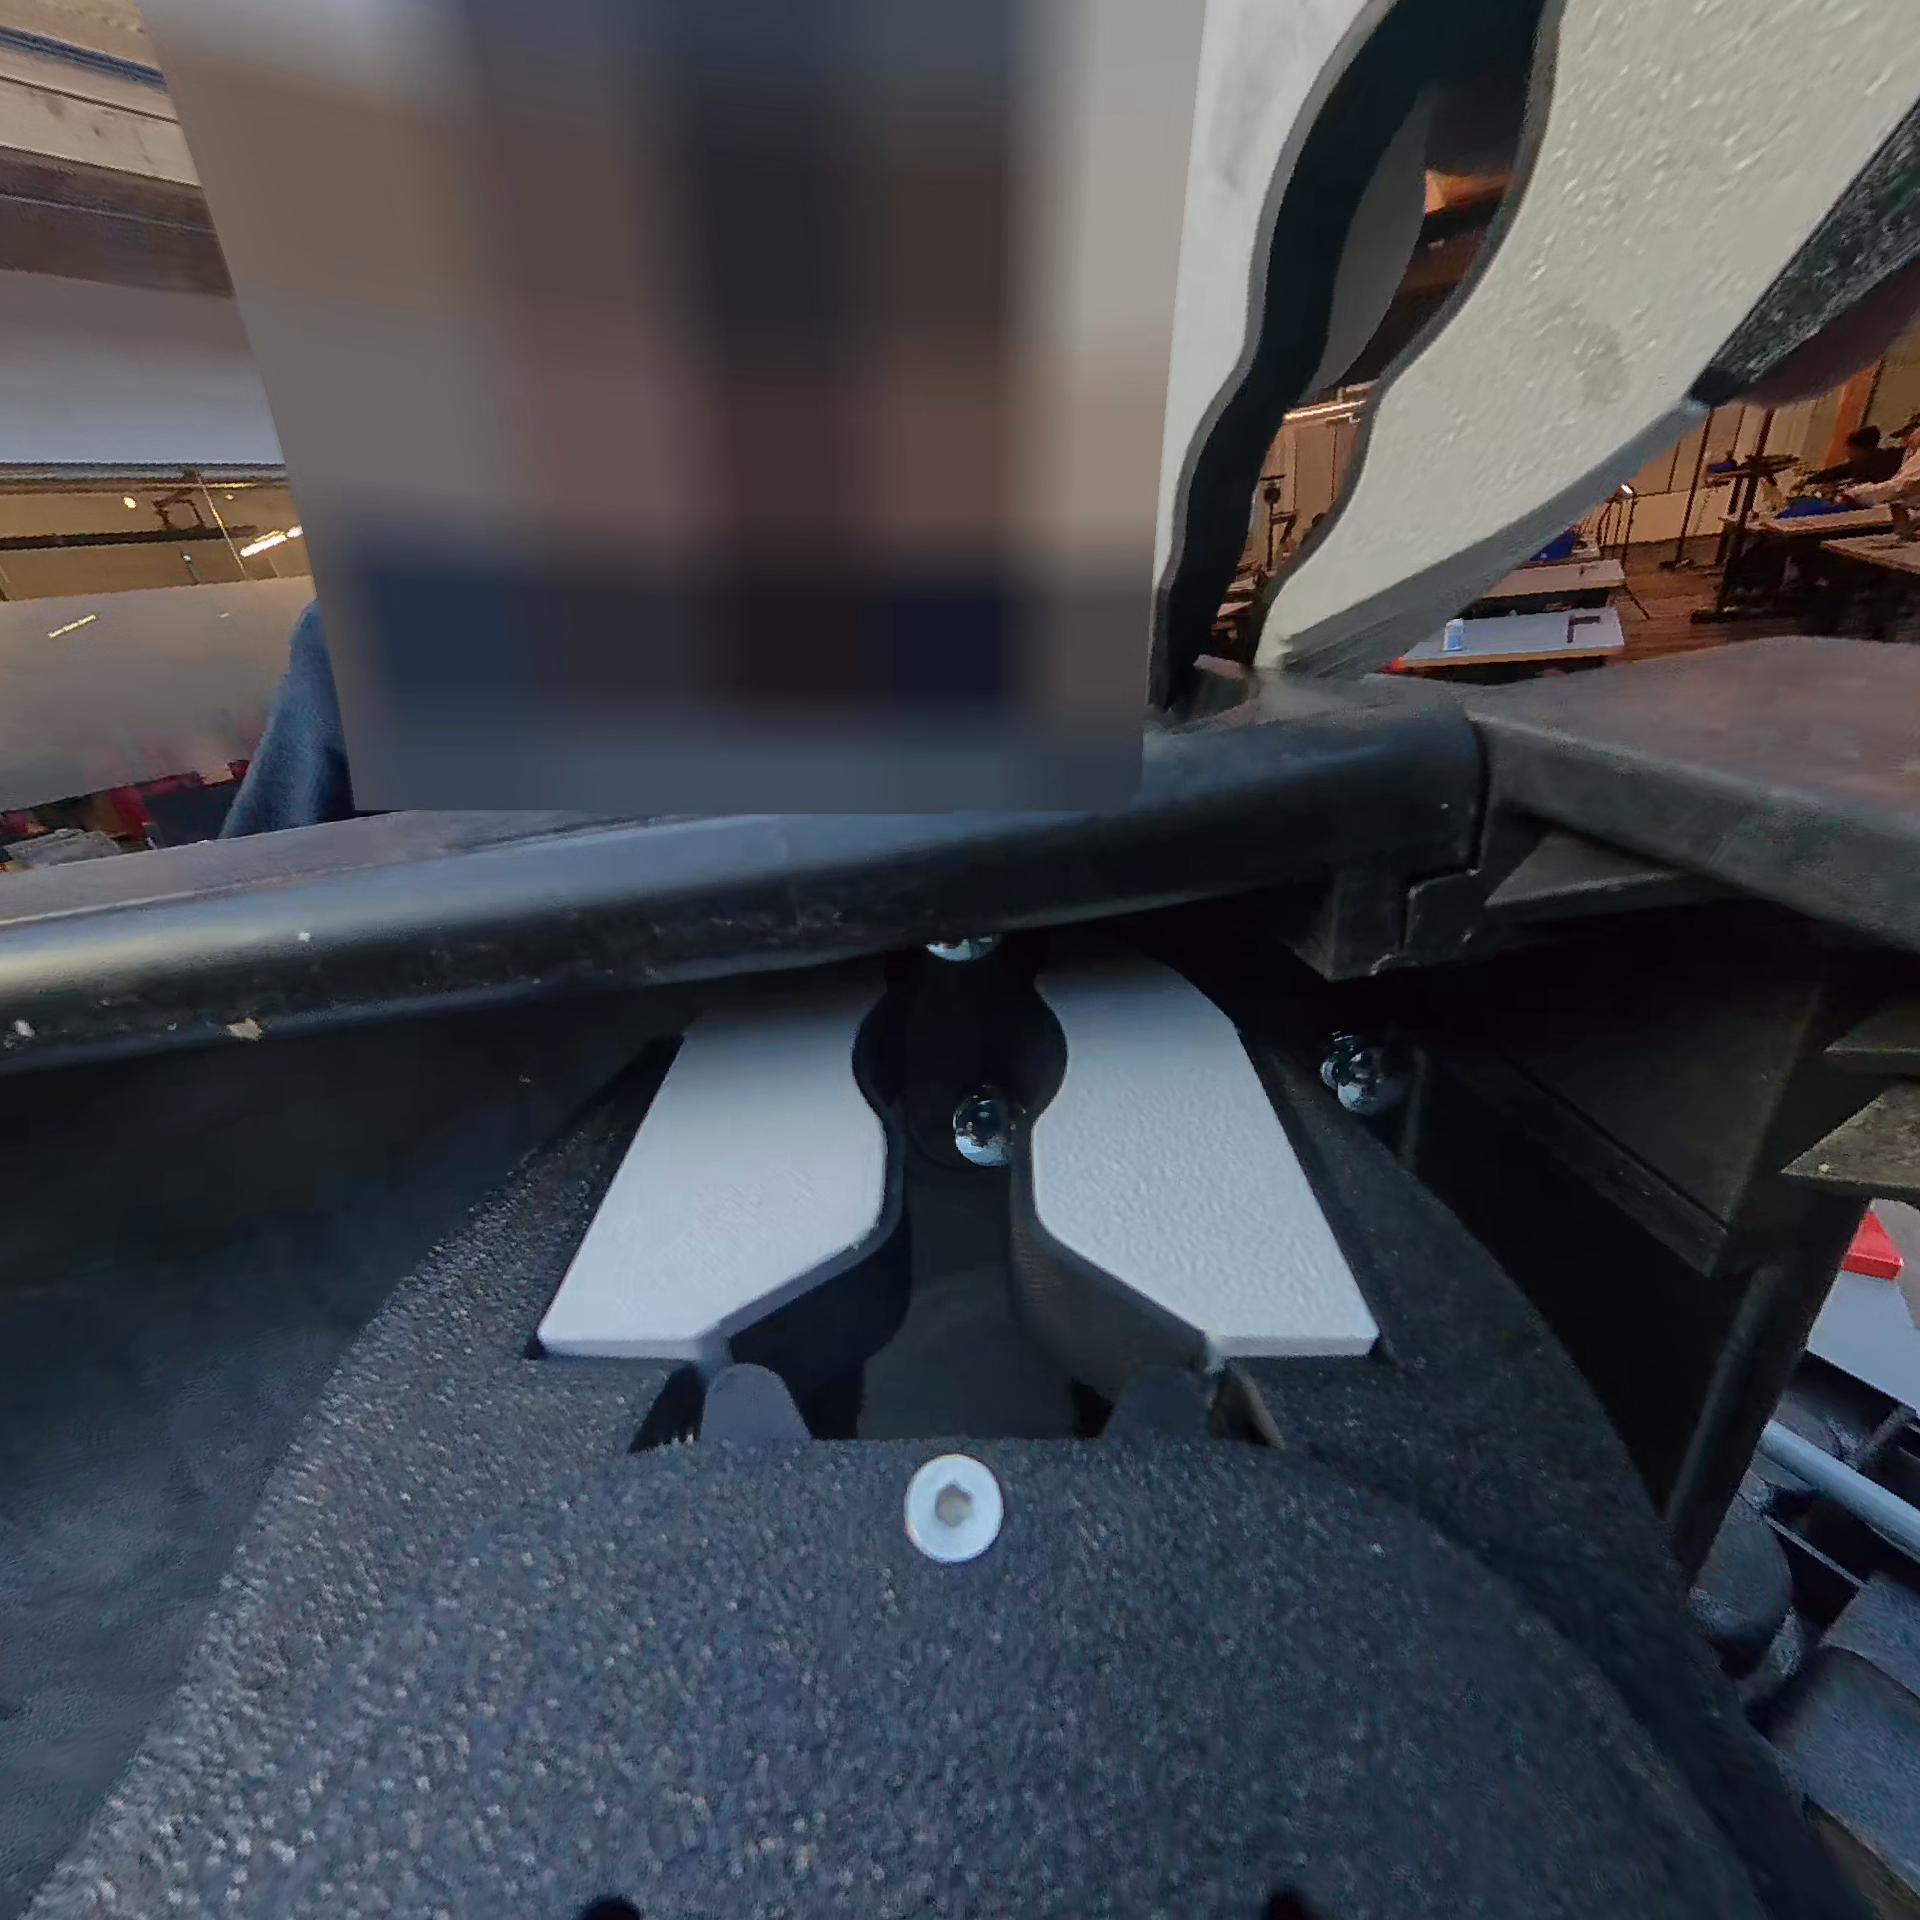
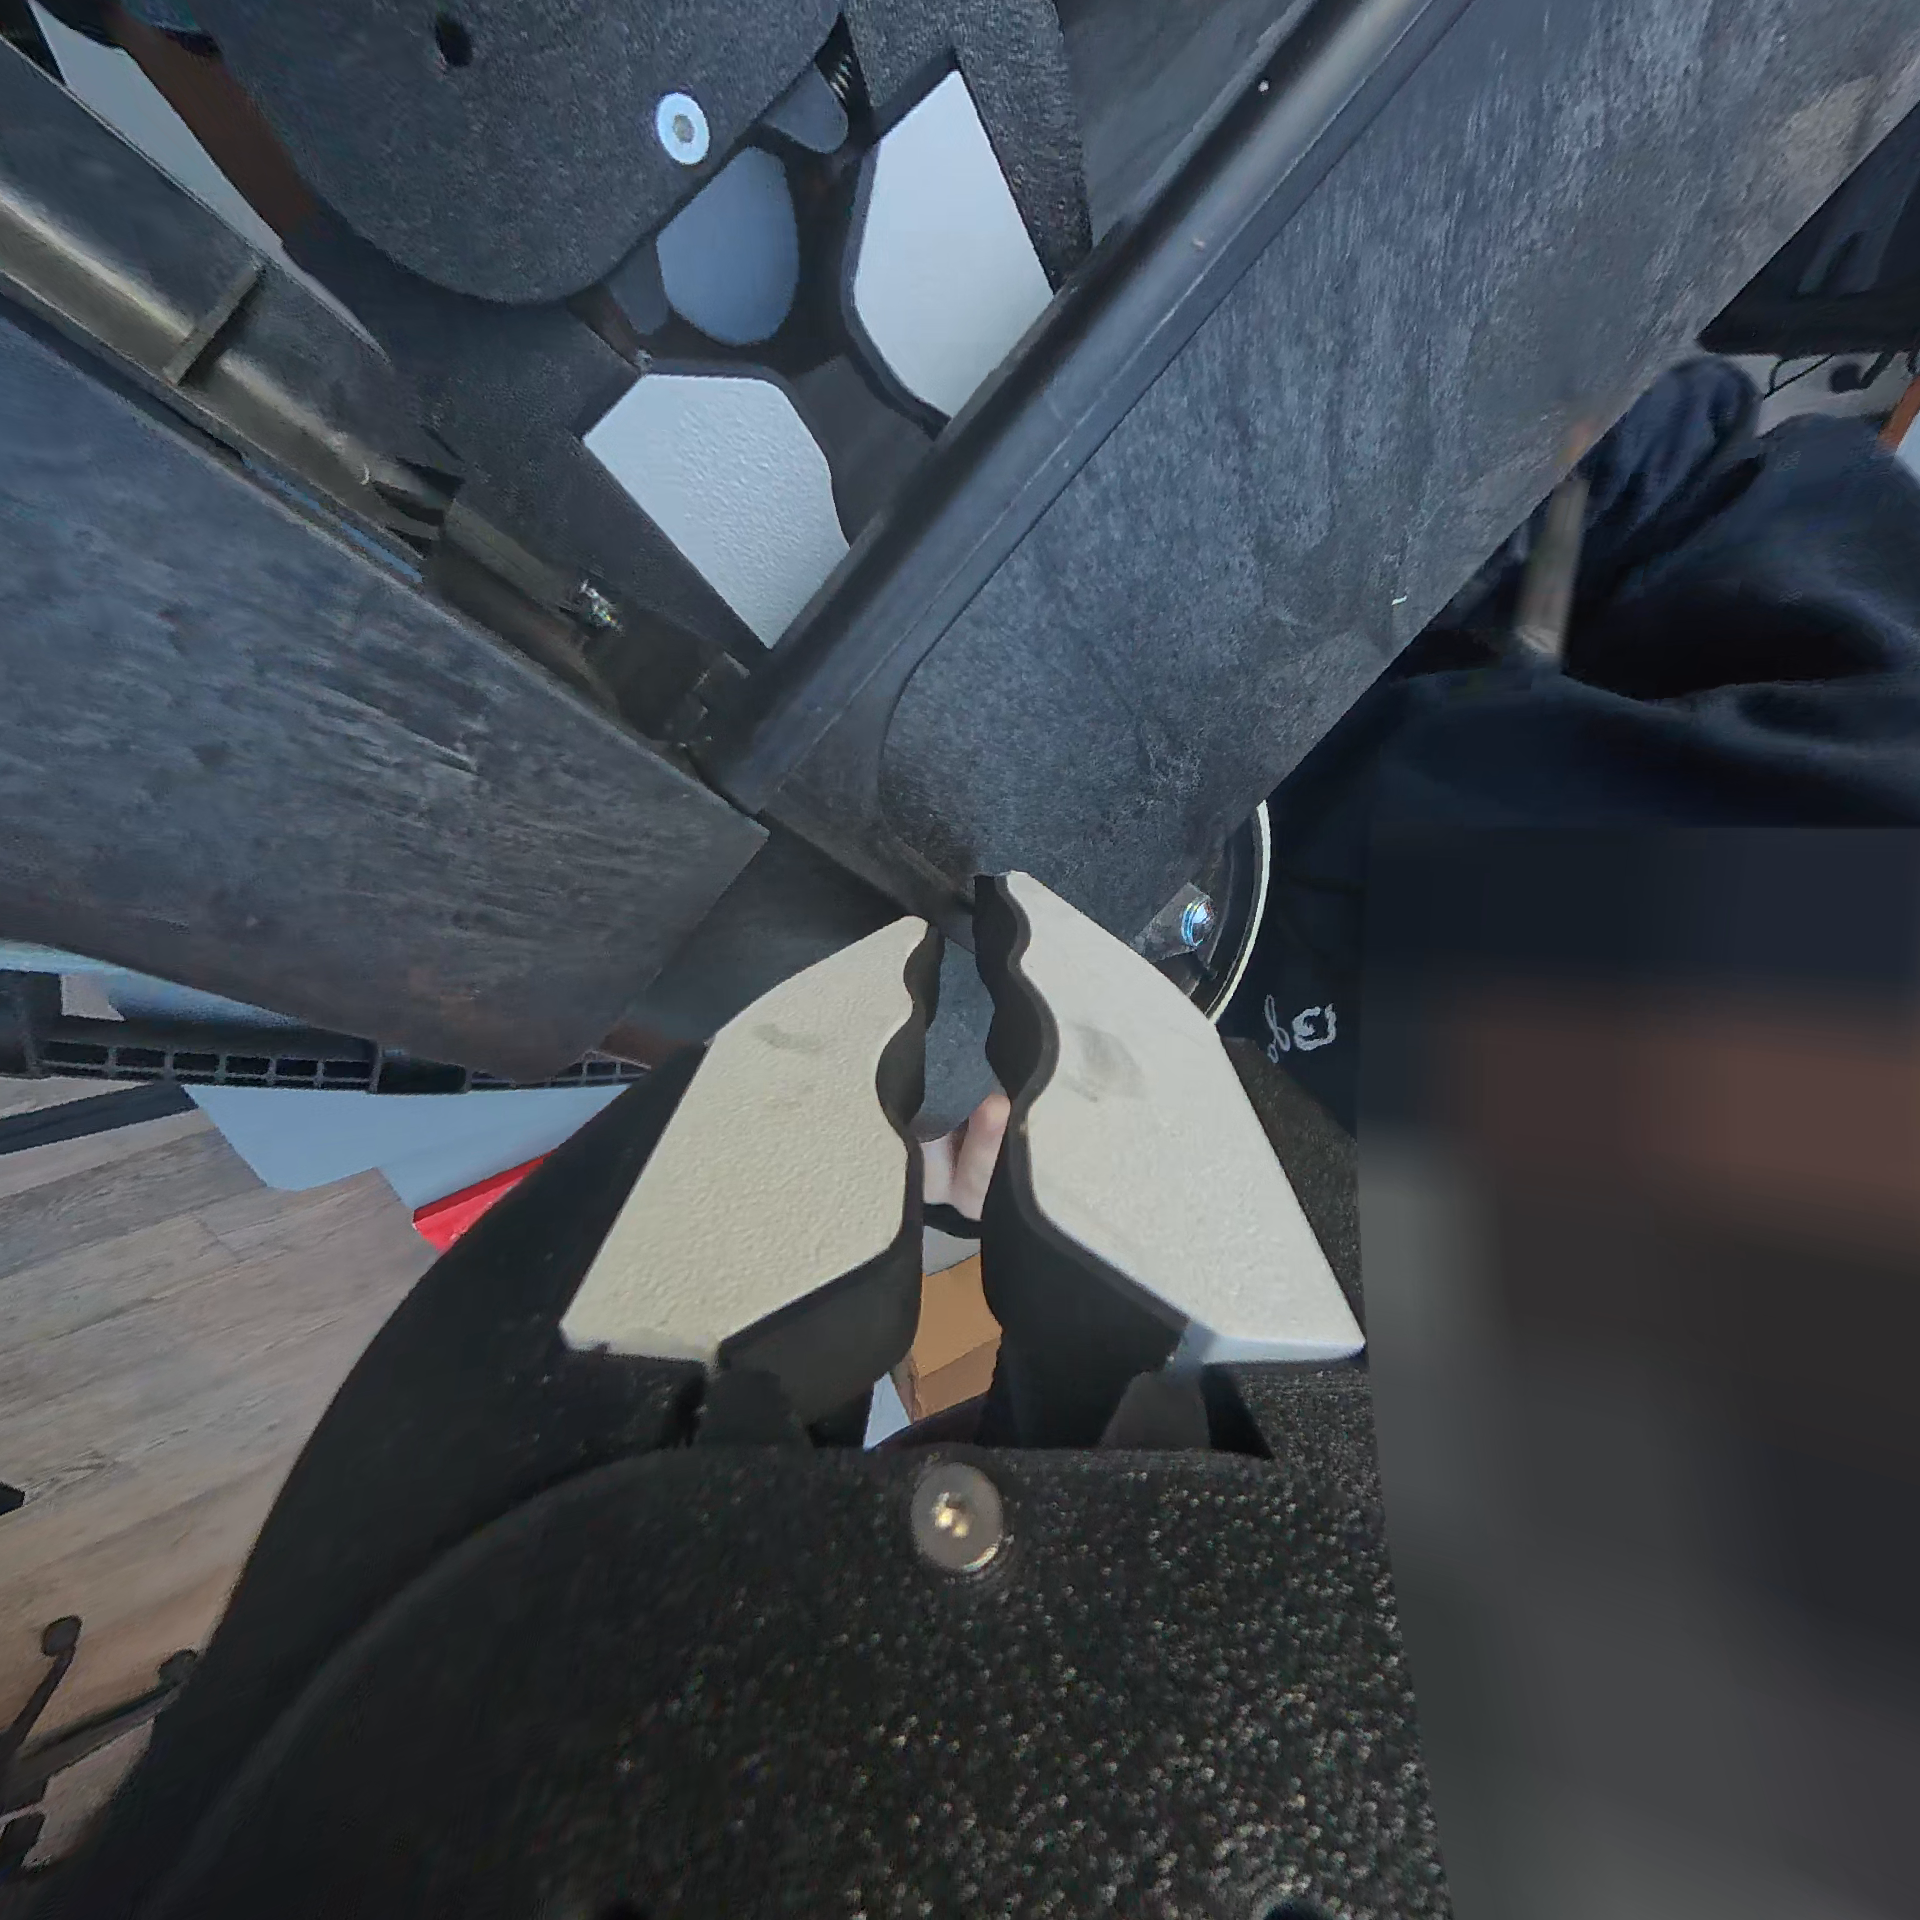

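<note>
A black plastic folding frame with flat panels point(image 2: 1195, 499) and a rounded bar point(image 1: 727, 904) fills both views. My left gripper point(image 1: 961, 982) reaches under the bar, which hides its fingertips. A black strut with a screw point(image 1: 982, 1127) lies between its white fingers point(image 1: 748, 1174). My right gripper point(image 2: 961, 920) is almost closed, its tips pinching the rounded edge of a panel. It also shows at the upper right of the left wrist view point(image 1: 1231, 649), tips down on the frame. The left gripper's black body point(image 2: 499, 156) shows at the top of the right wrist view.
A person in dark clothing point(image 2: 1662, 675) is close behind the frame. A wood floor point(image 2: 156, 1299) and a red thing point(image 2: 468, 1205) lie below. Work tables point(image 1: 1538, 623) stand far off at the right. The left gripper's tips are roughly 5 cm from the right gripper's.
</note>
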`<action>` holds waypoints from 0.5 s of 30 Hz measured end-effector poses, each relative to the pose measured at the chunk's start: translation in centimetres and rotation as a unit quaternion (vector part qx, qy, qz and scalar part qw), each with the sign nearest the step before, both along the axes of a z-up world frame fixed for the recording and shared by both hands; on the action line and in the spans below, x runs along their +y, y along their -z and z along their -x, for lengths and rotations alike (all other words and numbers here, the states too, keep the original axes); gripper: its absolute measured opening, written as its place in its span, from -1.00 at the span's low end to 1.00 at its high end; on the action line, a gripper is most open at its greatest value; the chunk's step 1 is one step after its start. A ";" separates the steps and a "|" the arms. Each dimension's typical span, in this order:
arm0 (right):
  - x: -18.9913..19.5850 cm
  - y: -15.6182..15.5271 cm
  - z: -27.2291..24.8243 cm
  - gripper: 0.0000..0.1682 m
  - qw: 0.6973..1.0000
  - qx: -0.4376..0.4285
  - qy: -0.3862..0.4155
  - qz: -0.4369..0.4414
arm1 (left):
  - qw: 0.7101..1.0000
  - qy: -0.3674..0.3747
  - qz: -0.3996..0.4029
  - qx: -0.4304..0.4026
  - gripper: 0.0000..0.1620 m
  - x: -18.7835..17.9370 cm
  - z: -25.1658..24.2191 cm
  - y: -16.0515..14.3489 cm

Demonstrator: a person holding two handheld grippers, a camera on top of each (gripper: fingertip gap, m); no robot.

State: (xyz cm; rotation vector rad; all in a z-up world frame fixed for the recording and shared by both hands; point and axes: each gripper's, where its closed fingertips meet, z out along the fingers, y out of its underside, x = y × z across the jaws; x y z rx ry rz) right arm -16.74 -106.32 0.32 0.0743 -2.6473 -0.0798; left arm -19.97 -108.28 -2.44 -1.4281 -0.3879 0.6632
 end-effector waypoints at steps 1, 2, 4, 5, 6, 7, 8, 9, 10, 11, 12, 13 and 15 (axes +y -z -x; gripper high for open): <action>0.0 0.0 0.0 -0.90 1.000 0.000 -0.001 0.006 | 1.000 0.000 0.002 -0.003 -0.79 0.0 0.0 0.0; 0.0 0.0 0.0 -0.90 1.000 -0.001 -0.002 0.013 | 1.000 0.000 0.004 -0.006 -0.80 0.0 0.0 0.0; 0.0 0.0 0.0 -0.90 1.000 -0.004 -0.004 0.029 | 1.000 -0.001 0.009 -0.011 -0.79 0.0 0.0 0.0; 0.0 0.0 0.0 -0.91 0.999 -0.008 -0.005 0.037 | 1.000 -0.002 0.011 -0.013 -0.79 0.0 0.0 0.0; -0.1 0.0 0.0 -0.91 0.999 -0.013 -0.007 0.044 | 1.000 -0.002 0.011 -0.016 -0.79 0.0 0.0 0.0; -0.1 0.0 0.0 -0.90 0.999 -0.017 -0.008 0.049 | 1.000 -0.002 0.010 -0.019 -0.79 0.0 0.0 0.0; 0.0 -0.1 -0.1 -0.90 0.998 -0.021 -0.011 0.050 | 1.000 -0.002 0.011 -0.022 -0.79 0.0 0.0 0.0; 0.0 -0.1 0.0 -0.90 0.998 -0.025 -0.015 0.050 | 1.000 -0.003 0.013 -0.023 -0.79 0.0 0.0 0.0; 0.0 -0.1 -0.1 -0.90 0.998 -0.028 -0.018 0.048 | 1.000 -0.002 0.012 -0.025 -0.79 0.0 0.0 0.0; 0.0 0.0 -0.1 -0.90 0.998 -0.031 -0.021 0.046 | 1.000 0.000 0.008 -0.027 -0.79 0.0 0.0 0.0; -0.1 -0.1 -0.1 -0.90 0.998 -0.032 -0.022 0.045 | 1.000 0.002 0.002 -0.029 -0.79 0.0 0.0 0.0; 0.0 -0.1 -0.1 -0.90 0.998 -0.033 -0.023 0.045 | 0.999 0.002 -0.006 -0.032 -0.79 0.0 0.0 0.0; 0.0 -0.1 -0.2 -0.90 0.998 -0.032 -0.023 0.046 | 0.999 -0.005 -0.016 -0.036 -0.79 0.0 0.0 0.0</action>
